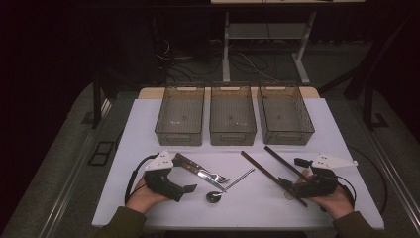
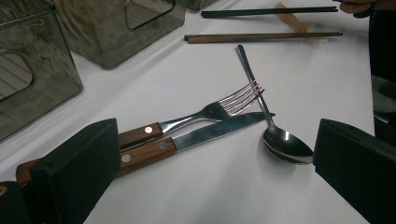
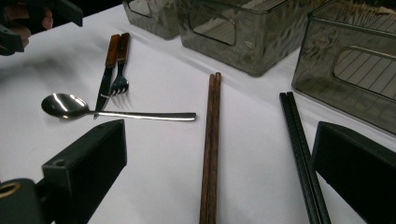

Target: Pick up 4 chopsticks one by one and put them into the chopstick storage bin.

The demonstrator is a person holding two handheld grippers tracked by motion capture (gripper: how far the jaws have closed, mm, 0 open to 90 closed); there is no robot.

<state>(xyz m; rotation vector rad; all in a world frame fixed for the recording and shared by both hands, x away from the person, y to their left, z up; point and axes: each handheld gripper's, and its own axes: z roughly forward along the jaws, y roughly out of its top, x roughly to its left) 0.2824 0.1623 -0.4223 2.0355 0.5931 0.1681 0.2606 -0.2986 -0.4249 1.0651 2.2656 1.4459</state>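
The high view takes in the whole white table [image 1: 148, 129]: three smoky clear plastic bins [image 1: 232, 114] in a row at the far edge, all bare inside, with ribbed floors and cut-out handles. Before them lie a knife [image 1: 198, 174], a fork [image 1: 204, 169], a spoon [image 1: 230, 185], brown chopsticks [image 1: 261, 167] and black chopsticks [image 1: 285, 162]. The left gripper [image 1: 189, 188] rests near the knife and fork handles; the right gripper [image 1: 285, 182] sits over the near ends of the chopsticks.

The left gripper view brings out details lost from above: the knife [image 2: 187, 140] and fork [image 2: 196, 115] have wooden handles with metal rivets and lie side by side, touching, and the shiny steel spoon [image 2: 280, 142] lies with its handle across the fork's tines. This gripper's jaws stand wide apart, holding nothing, with the cutlery between them.

The right gripper view shows the brown chopsticks [image 3: 211, 140] as a woody pair lying tight together, the black chopsticks [image 3: 301, 154] as a slim matte pair beside them. Its jaws also stand apart and empty, both pairs lying between them on the table.
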